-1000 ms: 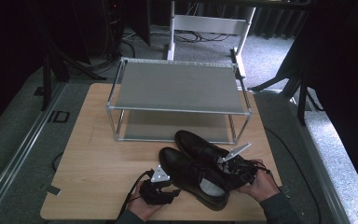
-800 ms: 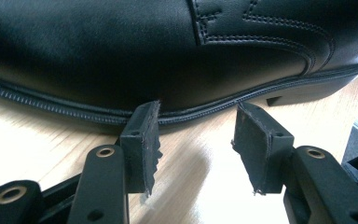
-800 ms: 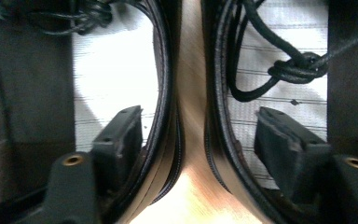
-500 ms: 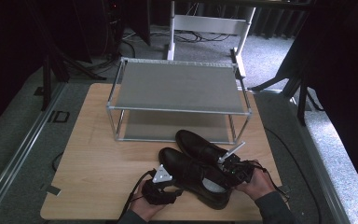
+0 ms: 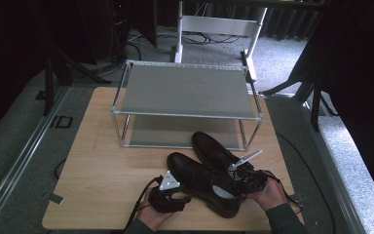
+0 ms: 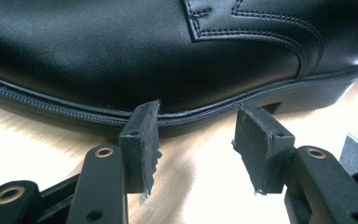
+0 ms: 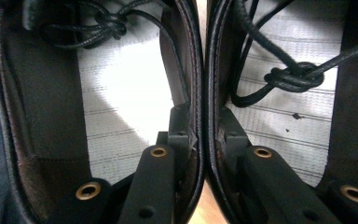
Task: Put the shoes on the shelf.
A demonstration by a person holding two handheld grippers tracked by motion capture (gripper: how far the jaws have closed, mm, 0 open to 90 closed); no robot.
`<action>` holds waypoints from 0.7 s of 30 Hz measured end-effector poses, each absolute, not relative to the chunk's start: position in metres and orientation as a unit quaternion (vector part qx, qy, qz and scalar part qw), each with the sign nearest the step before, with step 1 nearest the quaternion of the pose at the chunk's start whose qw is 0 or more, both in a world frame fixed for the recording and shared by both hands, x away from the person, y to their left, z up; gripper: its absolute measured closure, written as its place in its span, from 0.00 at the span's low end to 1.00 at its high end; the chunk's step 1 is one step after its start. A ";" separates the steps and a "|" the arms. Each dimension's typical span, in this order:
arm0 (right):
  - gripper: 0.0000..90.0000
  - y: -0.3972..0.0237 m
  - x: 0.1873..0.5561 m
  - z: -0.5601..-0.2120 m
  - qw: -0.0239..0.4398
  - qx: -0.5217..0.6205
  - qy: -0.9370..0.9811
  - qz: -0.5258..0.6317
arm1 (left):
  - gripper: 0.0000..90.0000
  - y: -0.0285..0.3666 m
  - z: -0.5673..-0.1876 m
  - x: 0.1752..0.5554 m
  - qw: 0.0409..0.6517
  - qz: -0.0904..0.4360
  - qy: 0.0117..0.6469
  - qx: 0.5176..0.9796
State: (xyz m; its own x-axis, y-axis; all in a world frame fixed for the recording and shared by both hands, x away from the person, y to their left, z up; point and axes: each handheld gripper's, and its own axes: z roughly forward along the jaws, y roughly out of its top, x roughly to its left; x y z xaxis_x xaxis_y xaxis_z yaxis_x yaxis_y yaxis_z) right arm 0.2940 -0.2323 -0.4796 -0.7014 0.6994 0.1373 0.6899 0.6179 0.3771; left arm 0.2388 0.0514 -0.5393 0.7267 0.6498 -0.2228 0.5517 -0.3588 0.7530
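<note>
Shoes (image 5: 209, 173), a pair of black leather lace-ups, lie side by side on the wooden table (image 5: 102, 170), just in front of the two-tier metal rack (image 5: 187, 92), toes pointing toward its lower shelf. From where I stand, the right gripper (image 5: 243, 176) has both of them at once: in the right gripper view its jaws are squeezed together on the two inner collars (image 7: 200, 116), one jaw inside each shoe, with the pale insoles (image 7: 121, 93) and the knotted laces (image 7: 298, 74) showing to either side. The left gripper (image 5: 173, 197) sits low at the outer flank of the nearer shoe (image 6: 168, 51), its jaws spread apart and holding nothing, their tips right at the welt where the sole meets the table. I take this as the gripping step, the pair pinched and ready to be carried, most likely onto the rack. The next move looks like a level lift, with the open left claw steadying the side so the toes do not droop, then a slide forward past the front rail. That pinch is plain in the right gripper view, while the high view gives the rack and how near the toes lie to it; the left gripper view gives the stitched sole edge close up.
</note>
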 end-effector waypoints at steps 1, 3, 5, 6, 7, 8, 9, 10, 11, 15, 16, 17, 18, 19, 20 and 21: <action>0.89 -0.232 0.294 -0.480 0.012 0.386 0.899 0.205 | 0.56 0.051 -0.539 0.239 0.433 0.057 0.365 0.822; 0.89 -0.234 0.293 -0.480 0.013 0.390 0.895 0.217 | 0.56 0.051 -0.539 0.239 0.433 0.059 0.365 0.822; 0.89 -0.235 0.292 -0.481 0.016 0.393 0.891 0.228 | 0.56 0.051 -0.539 0.238 0.435 0.057 0.364 0.822; 0.89 -0.235 0.291 -0.481 0.019 0.393 0.890 0.231 | 0.56 0.050 -0.538 0.238 0.433 0.057 0.363 0.823; 0.89 -0.235 0.291 -0.481 0.019 0.393 0.890 0.231 | 0.56 0.050 -0.538 0.238 0.433 0.057 0.363 0.823; 0.89 -0.235 0.291 -0.481 0.020 0.394 0.889 0.233 | 0.56 0.050 -0.537 0.237 0.434 0.059 0.361 0.823; 0.89 -0.236 0.289 -0.482 0.020 0.401 0.884 0.240 | 0.56 0.050 -0.537 0.237 0.435 0.059 0.360 0.823; 0.89 -0.236 0.289 -0.482 0.021 0.403 0.882 0.242 | 0.56 0.051 -0.536 0.236 0.436 0.061 0.360 0.823; 0.89 -0.236 0.289 -0.482 0.023 0.403 0.882 0.245 | 0.56 0.051 -0.535 0.236 0.436 0.063 0.359 0.823; 0.90 -0.233 0.286 -0.482 0.030 0.409 0.876 0.256 | 0.56 0.054 -0.531 0.235 0.441 0.065 0.361 0.819; 0.90 -0.232 0.285 -0.482 0.031 0.410 0.875 0.257 | 0.56 0.055 -0.530 0.235 0.441 0.066 0.360 0.819; 0.90 -0.232 0.285 -0.481 0.031 0.411 0.873 0.260 | 0.56 0.055 -0.529 0.234 0.443 0.067 0.361 0.818; 0.90 -0.232 0.285 -0.481 0.031 0.413 0.872 0.262 | 0.56 0.056 -0.528 0.234 0.444 0.068 0.361 0.817; 0.90 -0.232 0.285 -0.481 0.031 0.413 0.872 0.262 | 0.56 0.056 -0.528 0.234 0.444 0.068 0.361 0.817; 0.90 -0.232 0.285 -0.480 0.031 0.413 0.871 0.264 | 0.56 0.056 -0.528 0.234 0.444 0.068 0.361 0.817; 0.90 -0.232 0.285 -0.479 0.033 0.417 0.869 0.265 | 0.55 0.058 -0.526 0.234 0.446 0.069 0.362 0.816</action>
State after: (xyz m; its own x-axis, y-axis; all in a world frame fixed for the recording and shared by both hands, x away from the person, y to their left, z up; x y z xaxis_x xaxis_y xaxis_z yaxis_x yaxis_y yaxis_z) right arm 0.2855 -0.2321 -0.4785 -0.6507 0.7418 0.1624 0.7064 0.5127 0.4880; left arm 0.2339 0.0580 -0.5264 0.7280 0.6524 -0.2106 0.5293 -0.3398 0.7774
